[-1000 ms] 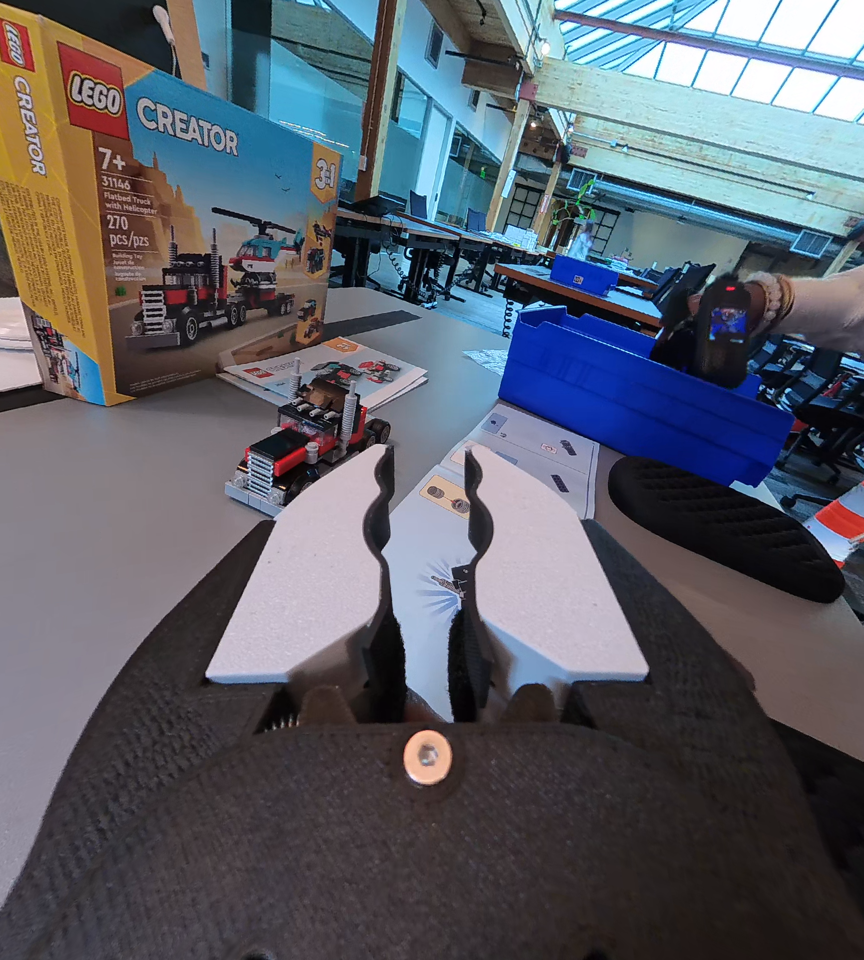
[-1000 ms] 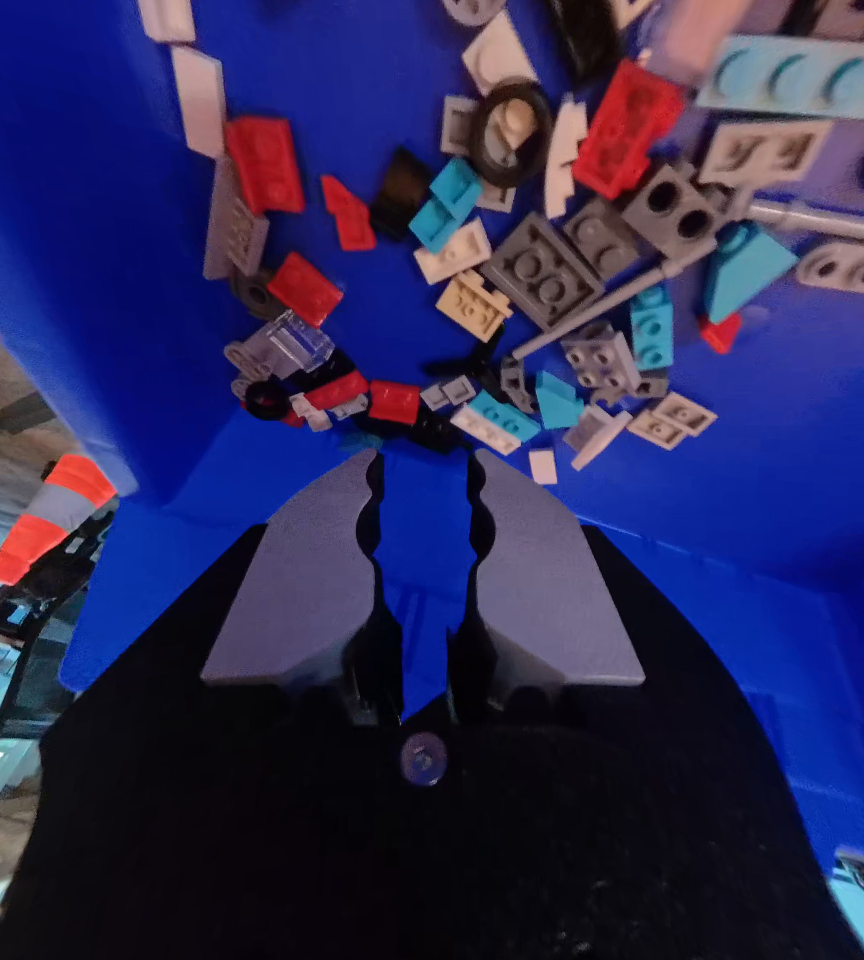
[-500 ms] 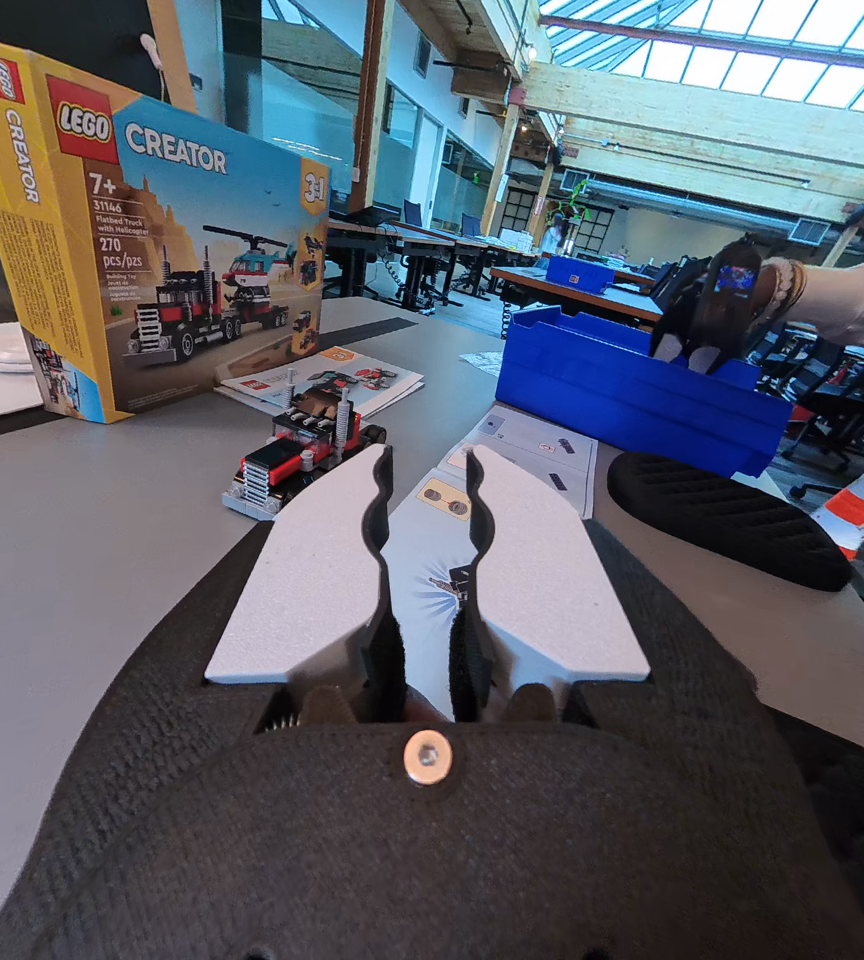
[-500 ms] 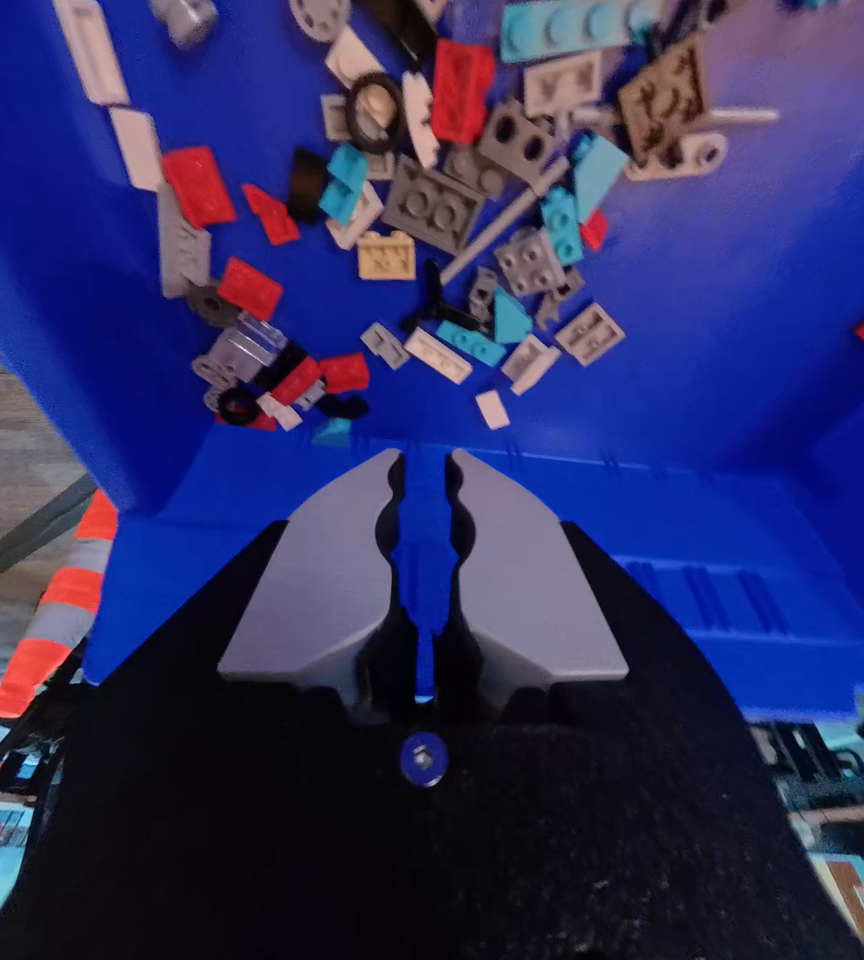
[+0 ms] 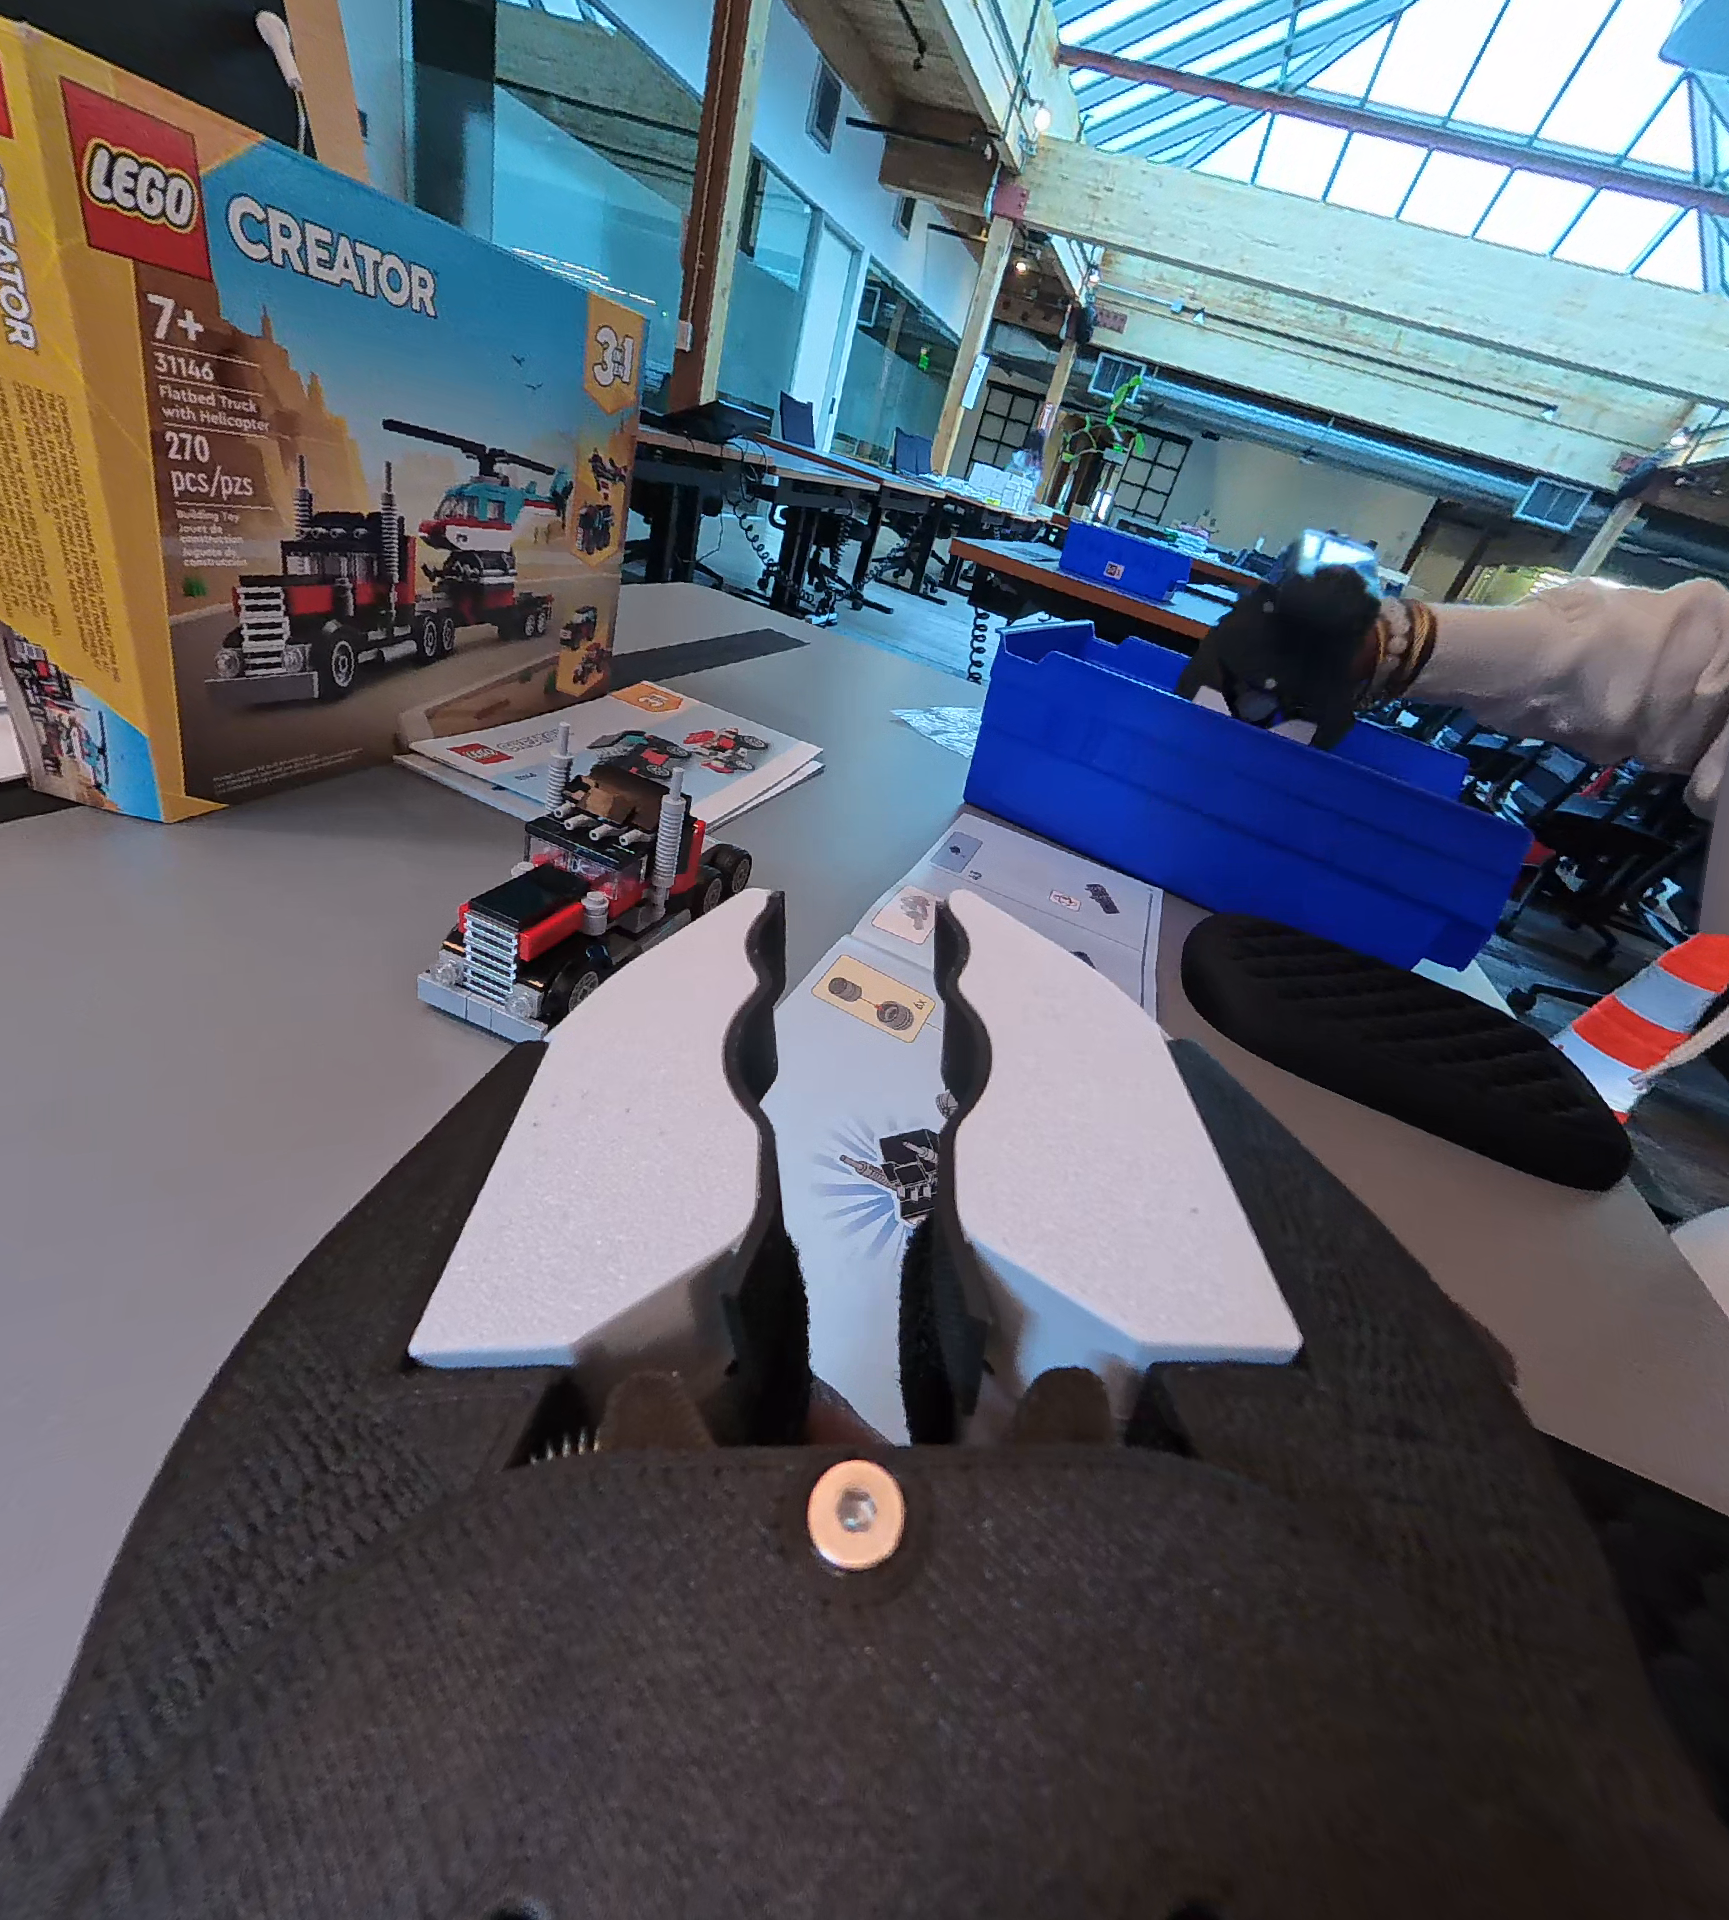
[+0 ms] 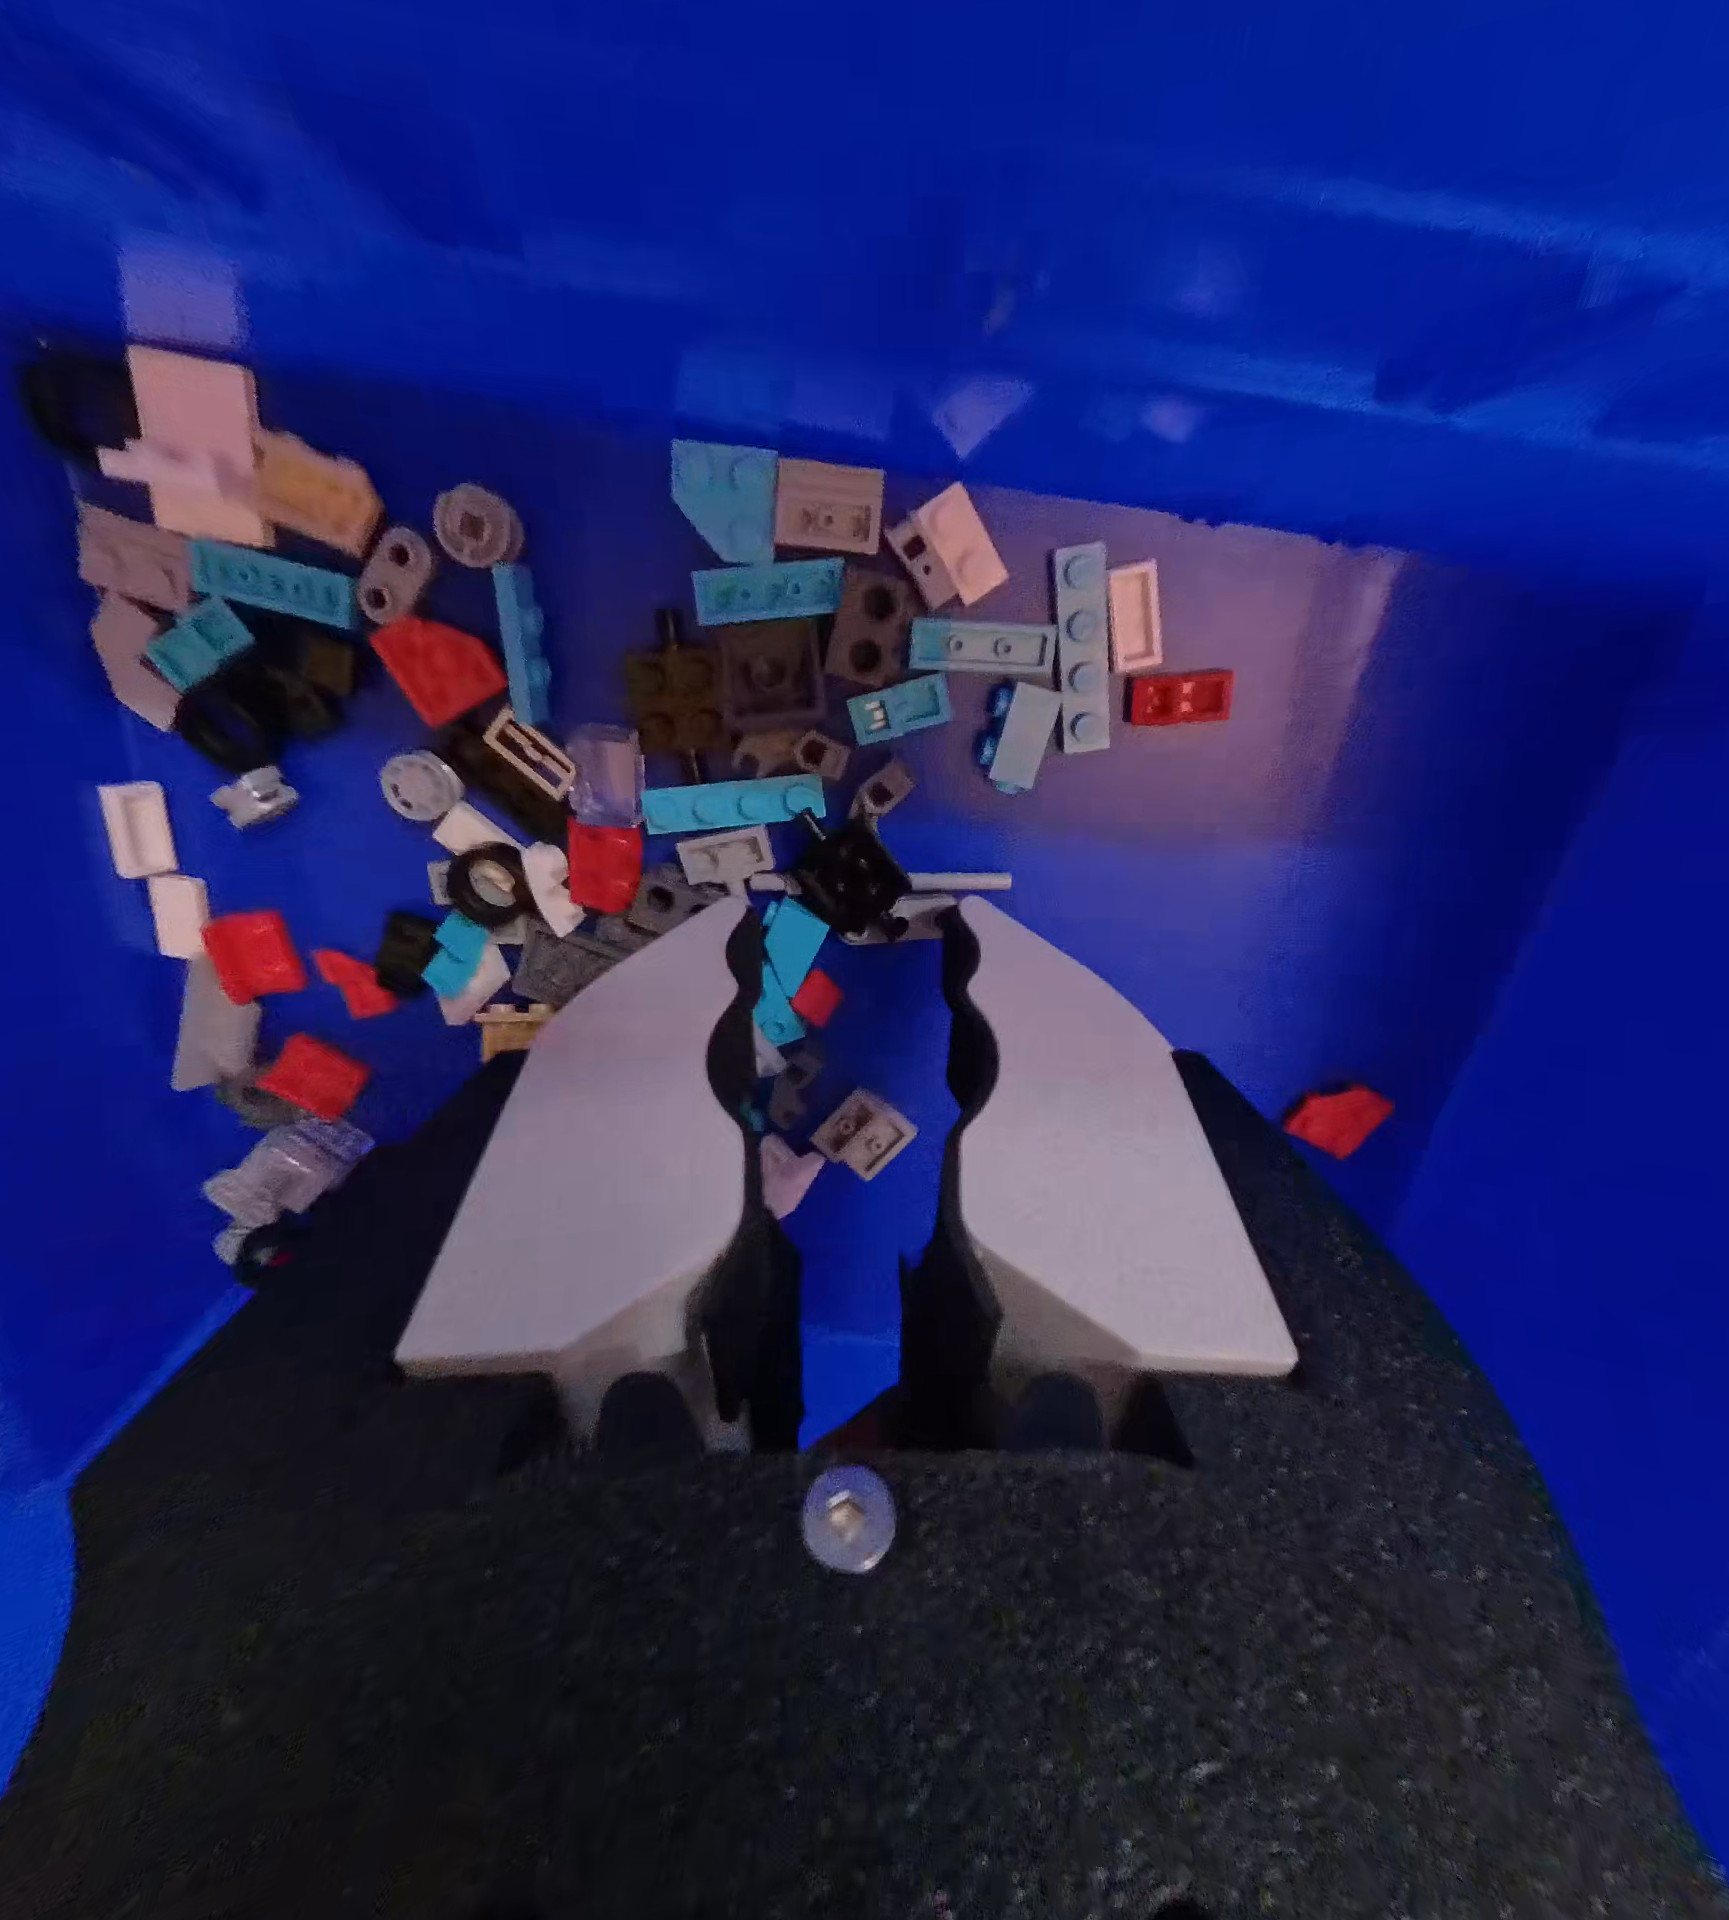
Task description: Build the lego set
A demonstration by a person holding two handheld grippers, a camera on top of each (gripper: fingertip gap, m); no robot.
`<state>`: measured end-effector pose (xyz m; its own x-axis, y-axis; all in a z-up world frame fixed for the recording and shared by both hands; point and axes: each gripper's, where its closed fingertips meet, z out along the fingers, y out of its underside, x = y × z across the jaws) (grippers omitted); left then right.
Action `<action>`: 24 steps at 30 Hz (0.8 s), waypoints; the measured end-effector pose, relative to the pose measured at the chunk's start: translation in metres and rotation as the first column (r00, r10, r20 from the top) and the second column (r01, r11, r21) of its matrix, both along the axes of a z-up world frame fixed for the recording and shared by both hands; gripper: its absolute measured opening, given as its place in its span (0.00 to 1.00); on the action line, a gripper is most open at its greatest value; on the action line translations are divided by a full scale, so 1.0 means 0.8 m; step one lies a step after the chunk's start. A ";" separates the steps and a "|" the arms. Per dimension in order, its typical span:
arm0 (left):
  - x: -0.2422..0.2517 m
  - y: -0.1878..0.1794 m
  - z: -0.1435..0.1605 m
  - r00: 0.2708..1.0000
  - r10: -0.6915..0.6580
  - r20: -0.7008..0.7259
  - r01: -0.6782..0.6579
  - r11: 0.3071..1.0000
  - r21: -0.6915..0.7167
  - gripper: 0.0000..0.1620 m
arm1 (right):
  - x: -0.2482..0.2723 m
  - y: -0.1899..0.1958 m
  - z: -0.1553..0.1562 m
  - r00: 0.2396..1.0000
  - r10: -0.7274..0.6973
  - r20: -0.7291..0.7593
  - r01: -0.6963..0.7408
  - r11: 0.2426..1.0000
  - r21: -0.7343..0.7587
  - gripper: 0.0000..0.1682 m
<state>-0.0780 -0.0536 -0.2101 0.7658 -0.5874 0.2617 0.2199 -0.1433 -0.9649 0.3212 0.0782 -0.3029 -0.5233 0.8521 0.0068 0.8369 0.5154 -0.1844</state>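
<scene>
A partly built red and black lego truck stands on the grey table, just left of my left gripper. That gripper is open and empty, low over an open instruction sheet. My right gripper is open and empty inside the blue bin, pointing down at several loose lego pieces. A black piece with pins lies just beyond its fingertips. In the left wrist view the right gripper reaches into the blue bin.
The yellow and blue set box stands at the back left, with a booklet in front of it. A black textured pad lies right of the sheet, near the table edge. An orange and white cone stands beyond that edge. Across from one pair of fingers to the other is roughly 45 cm.
My right gripper has opened wider and dropped lower and farther into the bin, over the piece pile. My left gripper has stayed open and shifted only slightly.
</scene>
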 end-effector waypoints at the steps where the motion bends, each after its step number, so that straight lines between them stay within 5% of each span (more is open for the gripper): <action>1: 0.000 0.000 0.000 1.000 0.001 0.000 -0.001 1.000 -0.001 0.17 | -0.001 -0.001 -0.001 1.000 0.018 -0.012 -0.018 1.000 0.001 0.20; 9: 0.000 0.000 0.000 1.000 0.002 0.000 -0.002 1.000 -0.003 0.17 | -0.006 -0.006 -0.001 0.995 0.081 -0.064 -0.082 0.997 -0.015 0.11; 14: 0.004 -0.006 0.017 0.998 0.048 -0.029 -0.045 0.995 0.094 0.18 | -0.024 -0.006 0.044 0.968 -0.094 -0.233 0.071 0.992 -0.104 0.11; 18: 0.026 -0.018 0.057 0.999 0.035 -0.026 -0.029 0.979 0.202 0.18 | -0.079 -0.051 0.147 0.751 -0.443 -0.489 0.173 0.848 -0.501 0.11; 21: 0.043 -0.013 0.065 0.997 0.020 -0.073 -0.004 0.977 0.211 0.19 | -0.119 -0.102 0.225 0.536 -0.648 -0.542 0.017 0.650 -0.760 0.10; 24: 0.059 -0.003 0.066 0.994 -0.010 -0.113 0.034 0.977 0.209 0.20 | -0.156 -0.144 0.266 0.379 -0.780 -0.498 -0.145 0.482 -0.864 0.10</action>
<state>-0.0308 -0.0559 -0.1569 0.7693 -0.6373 0.0451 0.1093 0.0617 -0.9921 0.1966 -0.0367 -0.0898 -0.3159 0.8211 -0.4753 0.0739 -0.4782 -0.8752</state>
